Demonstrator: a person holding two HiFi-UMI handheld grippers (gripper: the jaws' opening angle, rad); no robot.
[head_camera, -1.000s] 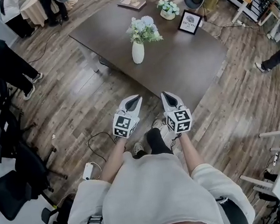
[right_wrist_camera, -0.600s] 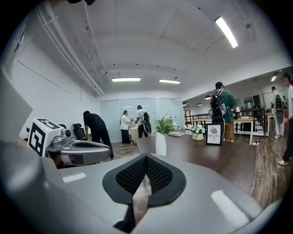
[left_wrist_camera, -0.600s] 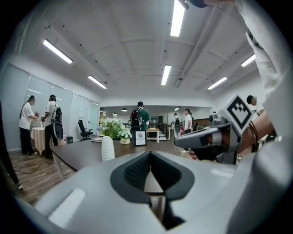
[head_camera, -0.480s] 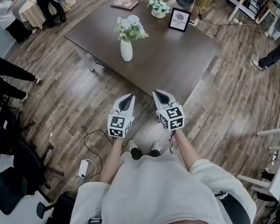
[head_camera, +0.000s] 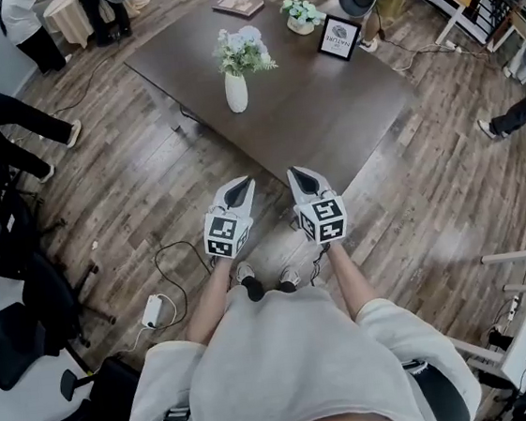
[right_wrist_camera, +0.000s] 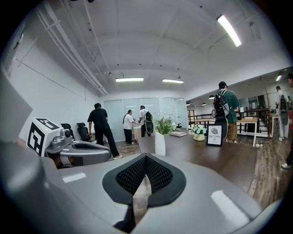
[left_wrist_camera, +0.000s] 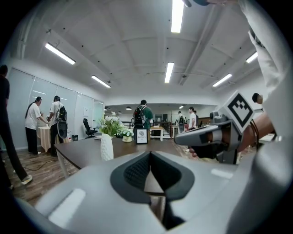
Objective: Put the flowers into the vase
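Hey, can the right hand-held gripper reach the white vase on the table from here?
Probably not yet: the right hand-held gripper is over the floor, short of the table, and the vase stands well in from the edge. Nothing blocks the way.

Ahead of me: bare floor (head_camera: 139,200) between my left gripper (head_camera: 241,191), my right gripper (head_camera: 300,181) and the table (head_camera: 328,117).
Table, near half: bare, free to reach over.
Table, middle: vase (head_camera: 236,92) of flowers (head_camera: 243,51) stands alone, room all round.
Table, far end: flower pot (head_camera: 300,15), framed sign (head_camera: 339,38) and book (head_camera: 240,5) crowd it.
My left: black chairs (head_camera: 12,281); cable (head_camera: 179,261) on the floor.
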